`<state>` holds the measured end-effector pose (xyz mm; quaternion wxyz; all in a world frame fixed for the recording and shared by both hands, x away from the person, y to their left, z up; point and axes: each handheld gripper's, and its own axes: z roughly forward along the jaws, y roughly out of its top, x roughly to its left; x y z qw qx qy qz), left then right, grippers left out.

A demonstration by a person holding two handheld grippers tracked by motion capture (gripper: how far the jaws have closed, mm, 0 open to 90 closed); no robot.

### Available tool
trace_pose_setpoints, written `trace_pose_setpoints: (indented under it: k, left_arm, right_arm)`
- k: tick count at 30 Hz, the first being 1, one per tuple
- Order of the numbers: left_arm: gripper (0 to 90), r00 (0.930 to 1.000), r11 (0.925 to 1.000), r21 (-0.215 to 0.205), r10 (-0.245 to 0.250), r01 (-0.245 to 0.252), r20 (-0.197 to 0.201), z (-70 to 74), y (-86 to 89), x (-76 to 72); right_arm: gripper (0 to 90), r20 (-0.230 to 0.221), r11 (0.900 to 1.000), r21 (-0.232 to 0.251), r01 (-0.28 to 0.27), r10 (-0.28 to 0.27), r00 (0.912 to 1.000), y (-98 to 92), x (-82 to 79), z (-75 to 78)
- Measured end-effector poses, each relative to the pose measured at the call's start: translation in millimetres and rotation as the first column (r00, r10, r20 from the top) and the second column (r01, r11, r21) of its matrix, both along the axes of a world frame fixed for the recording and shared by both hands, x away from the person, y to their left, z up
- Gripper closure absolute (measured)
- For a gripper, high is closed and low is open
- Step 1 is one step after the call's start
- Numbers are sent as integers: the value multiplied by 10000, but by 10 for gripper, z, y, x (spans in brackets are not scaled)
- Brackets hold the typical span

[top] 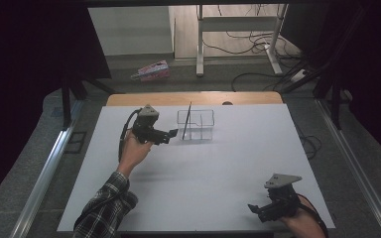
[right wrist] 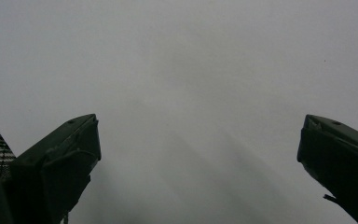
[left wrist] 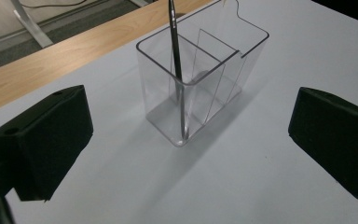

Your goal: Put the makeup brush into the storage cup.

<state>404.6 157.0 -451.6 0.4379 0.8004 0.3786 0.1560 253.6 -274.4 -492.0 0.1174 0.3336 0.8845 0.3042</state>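
White tabletop [top: 203, 173] spreads out under me, with a strip of bare wood along its far edge and a grey floor beyond, where cables trail around a metal desk frame and a small pink box [top: 151, 71] lies by the wall. Dark curtains close in both sides.

My left gripper [top: 171, 135] sits toward the far left of the table, my plaid sleeve [top: 104, 208] reaching up to it. Its jaws are spread wide with nothing between them, aimed at a clear plastic organizer [left wrist: 200, 79] that stands just beyond the tips. In the left gripper view the organizer shows thin dividers splitting it into compartments, and a dark pen [left wrist: 177, 65] stands in the nearest one, leaning against the rim with its tip on the bottom near the corner.

My right gripper [top: 257, 210] rests low at the near right corner, well apart from the organizer. Its jaws also gape wide over bare white surface, holding nothing.
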Motion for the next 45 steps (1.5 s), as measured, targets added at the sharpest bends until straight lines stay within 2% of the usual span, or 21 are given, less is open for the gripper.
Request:
trace_pose_setpoints:
  k: [5,11,20,25,35,39,45]
  left_arm:
    - [0,9999,10000,-64,12,-13,-102,-40,51,-50]
    - [0,10000,9995,-302,20,-22,-72,-56,97,-137]
    - [0,10000,9991,-423,-12,14,31,-83,137,-257]
    - [0,10000,9994,-342,-68,69,32,-105,138,-324]
    - [0,10000,9996,-278,-18,19,61,-159,138,-428]
    - [0,9999,10000,-55,-54,54,112,-179,137,-474]
    - [0,9999,9998,-196,61,-59,128,-198,174,-529]
  right_arm:
    - [0,-1,10000,-16,9,-9,10000,0,0,-1]
    - [0,7,10000,-28,9,-9,10000,0,-2,-1]
    - [0,50,9999,6,117,-117,9999,-8,2,5]
    - [0,138,9994,100,319,-320,9994,-28,9,17]
    - [0,127,9997,89,245,-246,9996,-22,7,15]
    - [0,142,9997,82,219,-220,9997,-20,5,15]
    - [0,170,9998,102,150,-152,9997,-13,-3,21]
